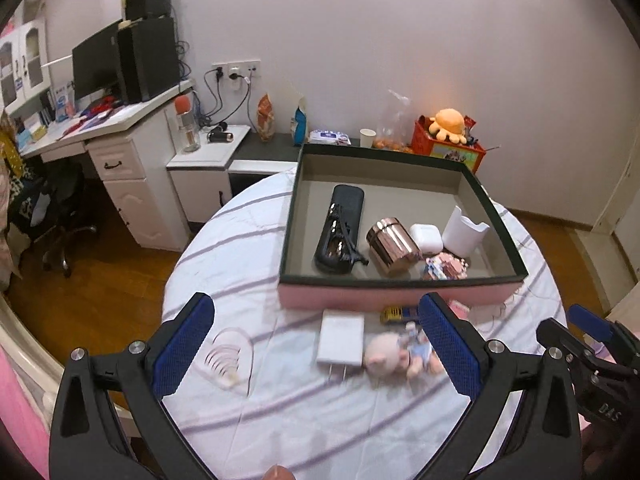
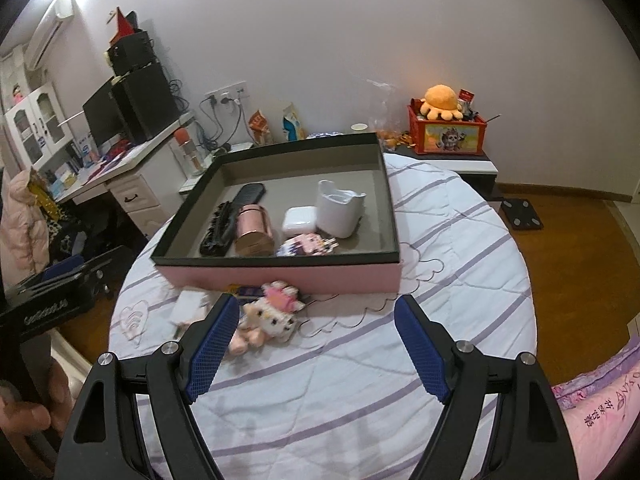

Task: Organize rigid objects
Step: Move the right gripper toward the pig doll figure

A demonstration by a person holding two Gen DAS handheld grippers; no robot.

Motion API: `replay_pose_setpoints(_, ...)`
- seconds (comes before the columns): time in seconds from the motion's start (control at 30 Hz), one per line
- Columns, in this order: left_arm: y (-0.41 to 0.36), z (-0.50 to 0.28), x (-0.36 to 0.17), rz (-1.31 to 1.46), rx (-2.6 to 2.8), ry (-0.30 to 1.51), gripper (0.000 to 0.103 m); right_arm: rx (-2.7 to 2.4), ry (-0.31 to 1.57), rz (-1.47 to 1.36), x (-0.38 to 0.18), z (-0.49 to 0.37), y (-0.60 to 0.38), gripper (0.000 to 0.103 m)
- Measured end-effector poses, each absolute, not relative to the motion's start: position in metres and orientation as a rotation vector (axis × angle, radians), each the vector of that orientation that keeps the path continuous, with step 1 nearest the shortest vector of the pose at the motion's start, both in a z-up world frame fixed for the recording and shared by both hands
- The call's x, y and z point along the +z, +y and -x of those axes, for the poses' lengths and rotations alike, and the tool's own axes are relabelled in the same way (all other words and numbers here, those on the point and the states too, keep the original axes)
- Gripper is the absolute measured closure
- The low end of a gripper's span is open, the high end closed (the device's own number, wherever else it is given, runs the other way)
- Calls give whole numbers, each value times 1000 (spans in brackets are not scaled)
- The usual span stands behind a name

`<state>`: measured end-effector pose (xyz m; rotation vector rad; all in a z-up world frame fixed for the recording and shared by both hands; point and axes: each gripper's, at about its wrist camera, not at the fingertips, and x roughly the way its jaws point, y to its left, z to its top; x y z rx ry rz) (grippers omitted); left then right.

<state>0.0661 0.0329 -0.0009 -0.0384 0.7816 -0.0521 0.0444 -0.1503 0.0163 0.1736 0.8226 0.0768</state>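
Both hand-held grippers (image 1: 320,344) (image 2: 316,344) gape wide, seemingly empty.

White desk (image 1: 120,128), seemingly wooden floor (image 1: 112,264)

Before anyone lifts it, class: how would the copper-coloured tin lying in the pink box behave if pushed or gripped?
The copper tin lies on its side, so a push would probably roll it toward the white earbud case. Its glossy surface looks slippery for a grip. It appears rigid, likely holding shape when squeezed.

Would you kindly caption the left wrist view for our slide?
Open left hand-held gripper hovers above white charger and plush toy before the pink box.
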Motion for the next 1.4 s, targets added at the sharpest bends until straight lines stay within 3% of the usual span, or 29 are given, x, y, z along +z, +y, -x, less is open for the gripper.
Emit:
replay_pose_setpoints(0.7, 54, -24, -25, 102, -19, 842, 0, 78, 844, -167, 9, -17, -139, 22)
replay_pose_setpoints(1.4, 66, -63, -59, 126, -12, 932, 0, 60, 973, -264, -46, -95, -133, 22)
